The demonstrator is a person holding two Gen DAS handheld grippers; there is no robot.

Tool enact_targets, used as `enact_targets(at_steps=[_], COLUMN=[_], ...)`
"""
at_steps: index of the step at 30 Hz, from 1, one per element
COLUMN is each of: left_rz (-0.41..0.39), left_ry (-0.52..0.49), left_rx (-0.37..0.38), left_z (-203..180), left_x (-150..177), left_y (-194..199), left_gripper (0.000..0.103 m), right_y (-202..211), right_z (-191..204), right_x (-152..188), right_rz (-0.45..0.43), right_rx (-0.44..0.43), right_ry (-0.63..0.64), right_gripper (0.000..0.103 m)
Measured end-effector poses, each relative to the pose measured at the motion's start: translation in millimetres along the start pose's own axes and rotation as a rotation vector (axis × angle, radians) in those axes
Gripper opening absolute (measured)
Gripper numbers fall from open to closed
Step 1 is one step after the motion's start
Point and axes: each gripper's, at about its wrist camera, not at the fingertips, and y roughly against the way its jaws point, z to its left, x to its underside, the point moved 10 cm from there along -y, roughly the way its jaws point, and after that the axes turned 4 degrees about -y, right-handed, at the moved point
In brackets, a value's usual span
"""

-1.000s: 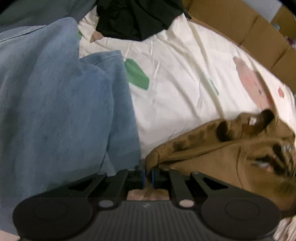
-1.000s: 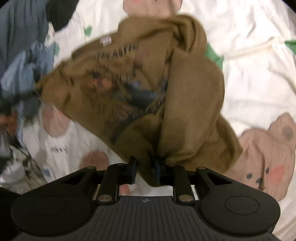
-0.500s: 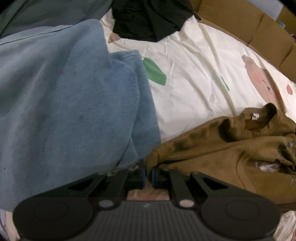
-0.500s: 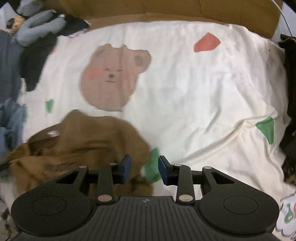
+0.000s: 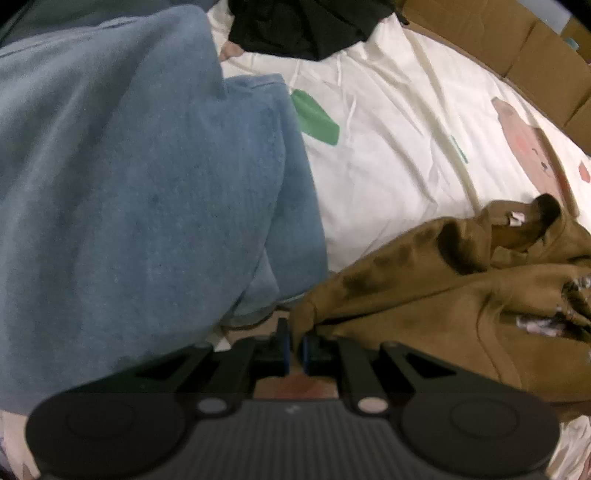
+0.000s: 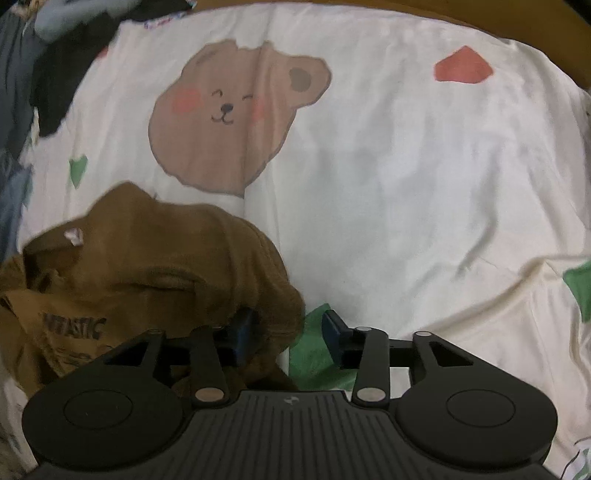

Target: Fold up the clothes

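Brown shirt [image 5: 461, 295] edge sits pinched in left gripper [image 5: 294, 350].

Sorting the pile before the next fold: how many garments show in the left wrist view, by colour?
Brown: 1, shirt
Blue: 1, garment
Black: 1, garment
Total: 3

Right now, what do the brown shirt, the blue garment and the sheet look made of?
Brown shirt: soft matte knit, likely cotton jersey; limp folds, printed lettering.
Blue garment: thicker, faintly fuzzy matte cloth, perhaps fleece or washed cotton; broad rounded folds.
Sheet: thin smooth woven fabric, probably cotton; fine creases, flat bear print.
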Motion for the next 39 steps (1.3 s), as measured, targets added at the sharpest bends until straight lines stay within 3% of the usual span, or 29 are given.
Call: enact_targets(at_steps=[2, 3, 4, 5, 9, 15, 24, 30, 34, 39], left_rz=[0.003, 0.004, 0.006, 0.007, -0.002, -0.096, -0.293, -0.42, -0.387, -0.291], left_ry=[-0.002, -0.002, -0.002, -0.002, -0.002, -0.02, -0.116, -0.12, -0.123, -0.129], left_rx=[0.002, 0.003, 0.005, 0.006, 0.005, 0.008, 0.074, 0.076, 0.071, 0.031], left_z=[0, -1, -1, -1, -3, -13, -68, -92, -91, -87], left_x=[0, 0, 1, 1, 1, -22, -91, -130, -132, -116], left_y=[-2, -2, -3, -4, -4, 15, 41, 57, 36, -8], left_gripper=[0.007, 0.007, 0.007, 0.007, 0.007, 0.006, 0.006, 0.006, 0.006, 0.006], right_y=[-2, -1, -1, -1, 9, 55, 135, 181, 169, 113], right_z=[4, 7, 10, 14, 15, 0, -42, -66, -80, -70], right_x=[0, 1, 2, 4, 4, -3, -23, -45, -45, -29], right_rz=[-0.006, -0.009, -0.009, -0.003, -0.01, -0.077, -0.17, -0.264, -0.254, -0.212], right_rx=[0.004, -0.002, -0.013, -0.028, 0.003, 0.104, 0.269, 0.382, 0.37, 0.33], right_ry=[0.028, 0.044, 0.058, 0.069, 0.1, 0.138, 0.176, 0.195, 0.162, 0.19], right_gripper=[0.05, 0.04, 0.023, 0.018, 0.009, 0.006, 0.004, 0.004, 0.005, 0.005])
